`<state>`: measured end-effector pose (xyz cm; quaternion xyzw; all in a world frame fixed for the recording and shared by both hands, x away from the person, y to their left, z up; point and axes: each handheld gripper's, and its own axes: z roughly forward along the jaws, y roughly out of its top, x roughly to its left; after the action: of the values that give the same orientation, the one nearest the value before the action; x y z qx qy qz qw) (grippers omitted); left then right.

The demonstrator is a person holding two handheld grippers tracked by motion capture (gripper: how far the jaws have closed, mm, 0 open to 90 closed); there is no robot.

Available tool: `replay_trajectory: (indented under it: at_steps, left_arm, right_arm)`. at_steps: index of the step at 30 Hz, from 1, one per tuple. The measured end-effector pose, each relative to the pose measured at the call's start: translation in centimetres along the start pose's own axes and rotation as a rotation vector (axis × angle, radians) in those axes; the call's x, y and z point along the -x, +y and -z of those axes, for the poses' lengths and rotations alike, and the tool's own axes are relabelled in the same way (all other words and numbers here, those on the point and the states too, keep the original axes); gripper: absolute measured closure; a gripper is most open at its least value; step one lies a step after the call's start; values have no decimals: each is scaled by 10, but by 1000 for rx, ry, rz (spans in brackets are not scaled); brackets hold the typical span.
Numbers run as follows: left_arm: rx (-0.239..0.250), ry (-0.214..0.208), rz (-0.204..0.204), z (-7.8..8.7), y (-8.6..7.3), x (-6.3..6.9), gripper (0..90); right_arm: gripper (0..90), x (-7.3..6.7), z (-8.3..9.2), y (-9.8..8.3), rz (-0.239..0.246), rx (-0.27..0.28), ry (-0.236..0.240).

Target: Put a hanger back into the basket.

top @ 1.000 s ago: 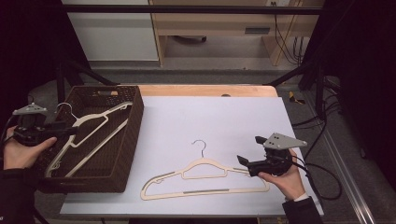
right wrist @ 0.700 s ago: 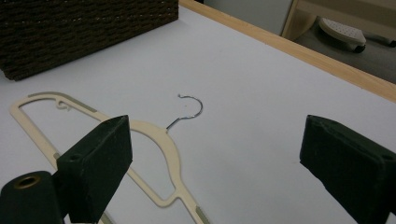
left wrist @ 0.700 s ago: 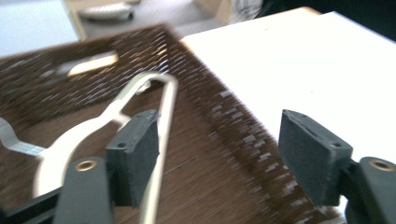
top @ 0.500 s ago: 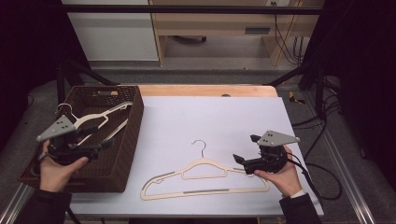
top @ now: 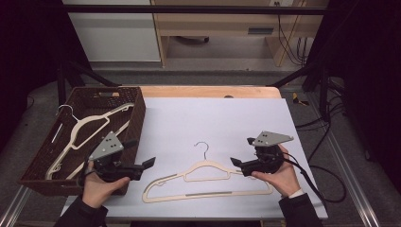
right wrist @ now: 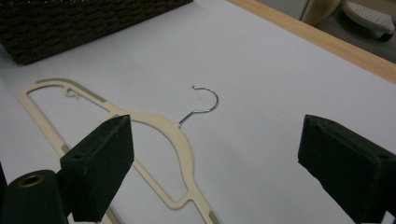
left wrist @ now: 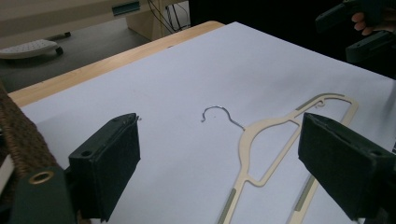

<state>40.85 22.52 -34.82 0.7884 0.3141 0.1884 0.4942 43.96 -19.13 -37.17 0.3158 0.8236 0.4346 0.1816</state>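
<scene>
White-covered table [top: 246,118], wood edge at the far side, dark room around. Nearest: cream hanger [top: 208,182] flat on the cover, between the two tools, untouched. Left gripper [top: 147,164] and right gripper [top: 235,164] both spread wide, grasping nothing. Farther left: wicker basket [top: 136,118] already holding cream hangers [top: 90,127]. Judgement: part loaded; the table hanger remains.

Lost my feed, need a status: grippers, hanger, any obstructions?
Left gripper open, right gripper open, both empty. Hanger flat on the table between them, untouched. Basket at left holds more hangers; nothing blocking.
</scene>
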Motion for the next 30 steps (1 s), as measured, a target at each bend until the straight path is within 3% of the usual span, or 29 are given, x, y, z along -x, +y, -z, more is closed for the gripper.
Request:
replay_trajectory:
  at_steps: [7, 10, 11, 13, 25, 30]
  left_arm:
    - [-64, -53, -24, -27, -11, 15, 125]
    - [-91, -64, -20, -37, -17, 17, 125]
    - [-97, -67, -18, -38, -18, 17, 126]
    - [-104, -75, -15, -42, -20, 17, 126]
    - [-134, -105, -27, -52, -29, 17, 131]
    - [-142, -102, -40, -53, -31, 19, 131]
  right_arm:
    - [109, -9, -19, 10, 52, -100, 13]
    - [115, -14, -30, 13, 93, -179, 23]
    - [121, -16, -38, 14, 113, -228, 23]
    - [130, -18, -45, 16, 127, -274, 24]
    - [186, -23, -95, 28, 208, -444, 57]
    - [220, -22, -113, 22, 201, -530, 63]
